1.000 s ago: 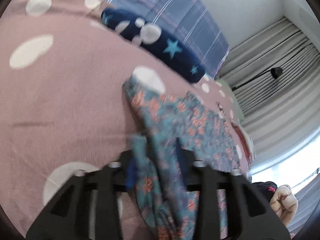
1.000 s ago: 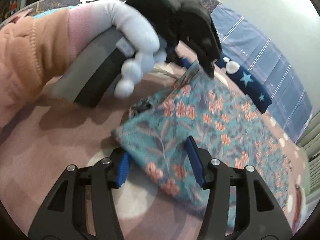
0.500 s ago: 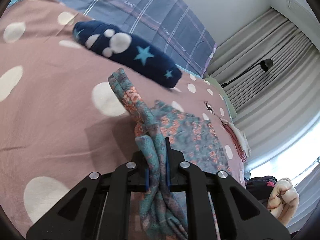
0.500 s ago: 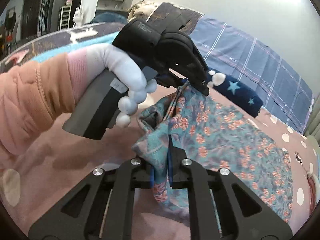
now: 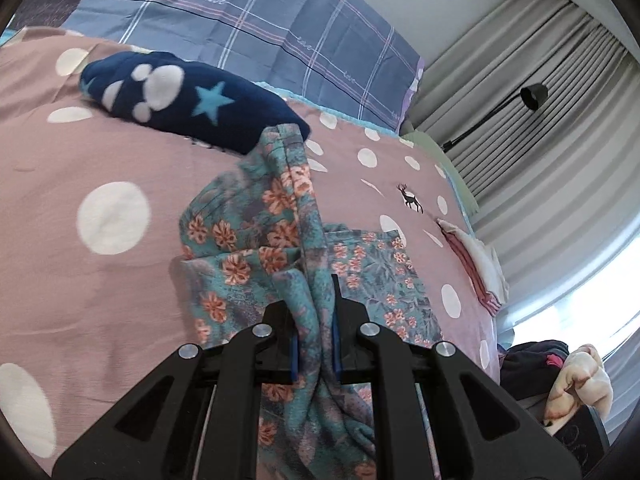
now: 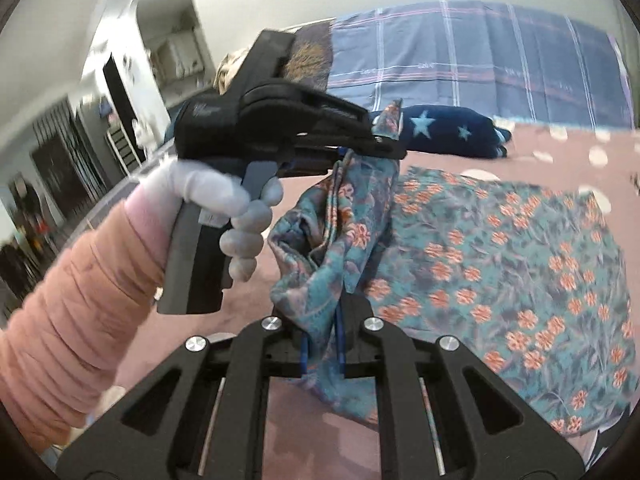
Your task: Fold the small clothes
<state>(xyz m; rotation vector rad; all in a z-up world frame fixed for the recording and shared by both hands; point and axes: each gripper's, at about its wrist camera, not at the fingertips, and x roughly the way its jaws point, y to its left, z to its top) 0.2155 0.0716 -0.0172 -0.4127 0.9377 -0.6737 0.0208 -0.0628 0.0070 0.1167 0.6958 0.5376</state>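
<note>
Left claw (image 5: 315, 344) is clenched on a bunched edge of the teal floral garment (image 5: 280, 220); cloth is pinched between the blue pads and hangs down past them. Right claw (image 6: 322, 350) is likewise clamped on another gathered edge of the same garment (image 6: 500, 248). The held edges are lifted off the bed, while the rest of the garment is spread flat on the pink polka-dot bedspread (image 5: 100, 160). In the right wrist view the left claw (image 6: 384, 142) is seen gripped by a white-gloved hand (image 6: 224, 208) in a pink sleeve, with fabric draped from its tip. A folded navy star-print item (image 5: 192, 100) is lying beyond the garment, near the blue plaid pillow (image 5: 260, 24). A folded pink-and-white piece (image 5: 476, 264) is seen at the bed's far edge by the grey curtains (image 5: 540, 92).
</note>
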